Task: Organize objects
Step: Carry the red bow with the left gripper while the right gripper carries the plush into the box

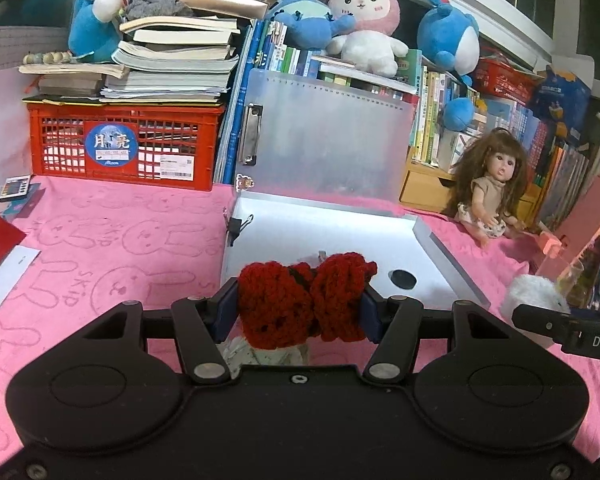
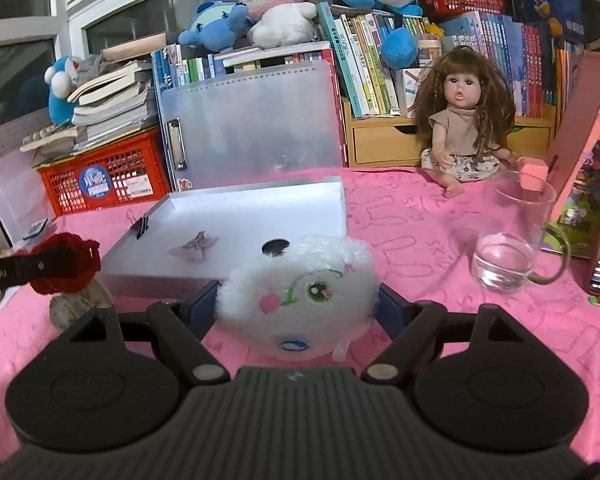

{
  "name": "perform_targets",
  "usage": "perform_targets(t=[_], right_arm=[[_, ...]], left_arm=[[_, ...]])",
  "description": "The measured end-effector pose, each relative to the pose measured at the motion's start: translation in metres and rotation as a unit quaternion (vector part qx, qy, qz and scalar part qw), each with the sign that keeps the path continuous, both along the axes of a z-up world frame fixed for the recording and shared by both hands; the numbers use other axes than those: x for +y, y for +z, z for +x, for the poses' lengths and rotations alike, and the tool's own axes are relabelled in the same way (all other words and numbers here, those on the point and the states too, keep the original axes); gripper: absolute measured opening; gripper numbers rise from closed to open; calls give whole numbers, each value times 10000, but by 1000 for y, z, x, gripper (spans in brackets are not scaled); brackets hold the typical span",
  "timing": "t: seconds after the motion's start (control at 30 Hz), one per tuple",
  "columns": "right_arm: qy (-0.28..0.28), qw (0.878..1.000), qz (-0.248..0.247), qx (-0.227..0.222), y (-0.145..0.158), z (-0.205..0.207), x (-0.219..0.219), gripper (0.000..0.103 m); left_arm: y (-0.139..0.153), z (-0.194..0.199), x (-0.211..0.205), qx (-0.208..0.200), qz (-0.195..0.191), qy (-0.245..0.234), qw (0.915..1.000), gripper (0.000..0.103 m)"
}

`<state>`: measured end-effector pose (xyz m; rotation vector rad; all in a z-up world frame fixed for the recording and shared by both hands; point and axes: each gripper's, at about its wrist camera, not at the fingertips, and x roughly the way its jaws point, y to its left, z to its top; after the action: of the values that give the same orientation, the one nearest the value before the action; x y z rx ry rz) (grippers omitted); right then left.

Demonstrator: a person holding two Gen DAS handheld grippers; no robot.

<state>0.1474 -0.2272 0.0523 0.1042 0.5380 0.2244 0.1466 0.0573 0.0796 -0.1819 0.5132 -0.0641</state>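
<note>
Both tools loaded, near edge of open white box [image 2: 260,204].
Left tool [image 1: 302,306] pinches red knitted piece [image 1: 306,300]; right tool [image 2: 298,306] pinches white plush [image 2: 300,292]. Only right view shows glass mug [image 2: 512,236], and pale flower [image 2: 194,246] inside box, on pink worktop [image 2: 412,224].

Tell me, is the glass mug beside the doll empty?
No: the glass mug near the doll holds a shallow layer of clear water at its bottom, as the right wrist view shows.

Right gripper [image 2: 298,300] clamps a white fluffy plush pouch with embroidered flower [image 2: 300,300] above the pink towel-covered table [image 2: 412,232]. Open white flat box [image 2: 220,220] lies just beyond; clear glass mug [image 2: 512,236] stands right.
</note>
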Motion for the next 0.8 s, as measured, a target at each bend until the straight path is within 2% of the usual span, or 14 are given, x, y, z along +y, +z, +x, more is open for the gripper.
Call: perform_targets(t=[0.27,0.6,0.8], right_arm=[[10,9991,388,187,2,32,-2,81],[-21,9986,461,264,5,55,-3,81],[20,9985,443,328,7,75,0,81]], left_arm=[[-1,32,-4,135,-56,7,9999,57],[9,51,-2,131,-182,-65,9997,57],[9,76,-9,246,-131,-64,9996,57]])
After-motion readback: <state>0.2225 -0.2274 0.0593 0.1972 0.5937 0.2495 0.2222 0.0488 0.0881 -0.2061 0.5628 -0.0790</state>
